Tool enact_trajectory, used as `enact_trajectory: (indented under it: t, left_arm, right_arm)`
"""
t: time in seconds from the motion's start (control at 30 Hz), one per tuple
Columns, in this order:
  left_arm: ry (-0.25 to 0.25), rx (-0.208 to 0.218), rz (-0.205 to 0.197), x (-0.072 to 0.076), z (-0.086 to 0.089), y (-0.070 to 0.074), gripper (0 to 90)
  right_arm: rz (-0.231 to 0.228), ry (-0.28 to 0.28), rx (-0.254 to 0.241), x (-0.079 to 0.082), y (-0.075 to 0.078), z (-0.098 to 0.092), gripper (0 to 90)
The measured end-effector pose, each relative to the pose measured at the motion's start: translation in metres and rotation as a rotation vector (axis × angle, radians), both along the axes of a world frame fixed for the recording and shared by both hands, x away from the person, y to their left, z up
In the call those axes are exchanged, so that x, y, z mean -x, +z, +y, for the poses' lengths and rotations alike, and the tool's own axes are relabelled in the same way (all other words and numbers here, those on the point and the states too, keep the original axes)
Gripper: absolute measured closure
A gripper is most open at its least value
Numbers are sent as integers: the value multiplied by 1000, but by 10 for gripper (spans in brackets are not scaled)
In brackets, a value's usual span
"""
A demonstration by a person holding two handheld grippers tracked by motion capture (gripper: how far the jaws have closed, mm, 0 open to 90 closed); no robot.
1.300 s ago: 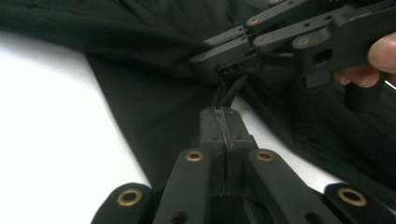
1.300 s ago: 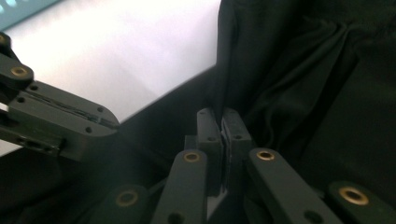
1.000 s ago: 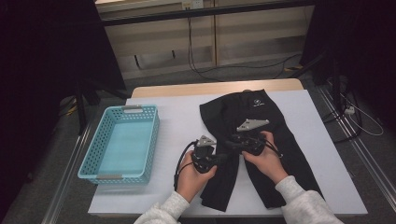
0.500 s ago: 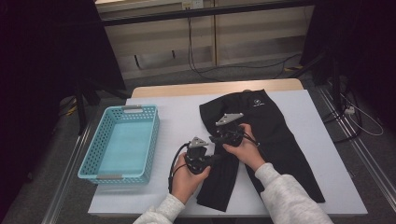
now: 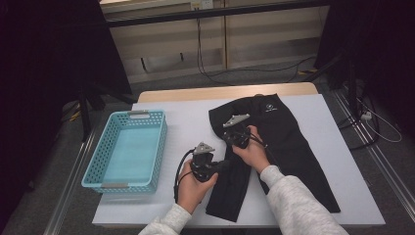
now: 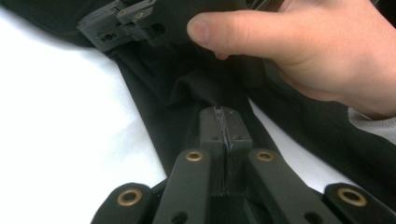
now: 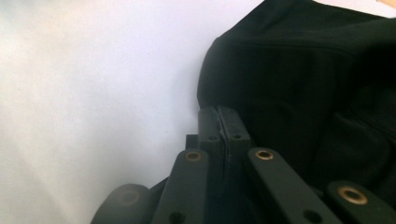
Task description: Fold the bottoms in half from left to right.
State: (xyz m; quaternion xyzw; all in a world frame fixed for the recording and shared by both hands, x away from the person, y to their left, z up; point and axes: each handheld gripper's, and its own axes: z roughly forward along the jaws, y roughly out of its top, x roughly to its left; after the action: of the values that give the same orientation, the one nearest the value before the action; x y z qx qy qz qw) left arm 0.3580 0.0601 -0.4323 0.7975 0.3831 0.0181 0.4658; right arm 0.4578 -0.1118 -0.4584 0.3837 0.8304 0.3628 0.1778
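A blue basket sat at the table's left. The left gripper was pressed together, apparently pinching black trousers lying right of centre. The right gripper was closed at their edge; whether it held cloth was unclear.

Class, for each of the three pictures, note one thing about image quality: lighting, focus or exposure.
High view: the white table cover is lit while the surroundings fall into darkness. Left gripper view: the left tongs are sharp, the white cover looks blown out, and the black garment keeps little fold detail. Right gripper view: soft and hazy, the garment nearly featureless black and the near links of the right tongs blurred.
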Motion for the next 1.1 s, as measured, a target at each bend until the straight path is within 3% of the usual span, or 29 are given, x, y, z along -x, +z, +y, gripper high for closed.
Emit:
enact_trajectory:
  t: [0.1,0.17,0.33,0.53,0.7,0.83,0.9,0.97,1.03,1.07,1.1]
  left_arm:
    - [4,23,-14,0,0,6,894]
    - [-1,35,-20,-1,1,10,894]
    - [-20,67,-33,-2,-5,20,894]
    - [-63,97,-47,-4,-22,34,895]
    - [-121,157,-44,-8,-48,47,895]
    - [-185,223,-48,-8,-78,65,894]
    - [-218,249,-64,-8,-93,75,891]
    - [-228,246,-90,-12,-104,80,820]
    - [-217,217,-95,-19,-103,78,617]
    - [-209,201,-100,-22,-100,76,551]
    - [-192,164,-124,-26,-93,71,500]
  right_arm:
    - [-13,-28,-65,-1,10,-11,900]
    - [-3,-47,-149,-3,19,-21,900]
    - [-17,-76,-231,-2,37,-39,900]
    - [-35,-96,-253,-1,54,-57,900]
    - [-60,-122,-278,0,73,-80,900]
    - [-99,-198,-301,6,95,-121,900]
    - [-123,-250,-324,10,104,-151,900]
    - [-156,-339,-335,16,109,-184,900]
    - [-150,-420,-346,18,104,-208,862]
    - [-140,-455,-337,18,99,-215,725]
    - [-125,-458,-344,18,94,-219,654]
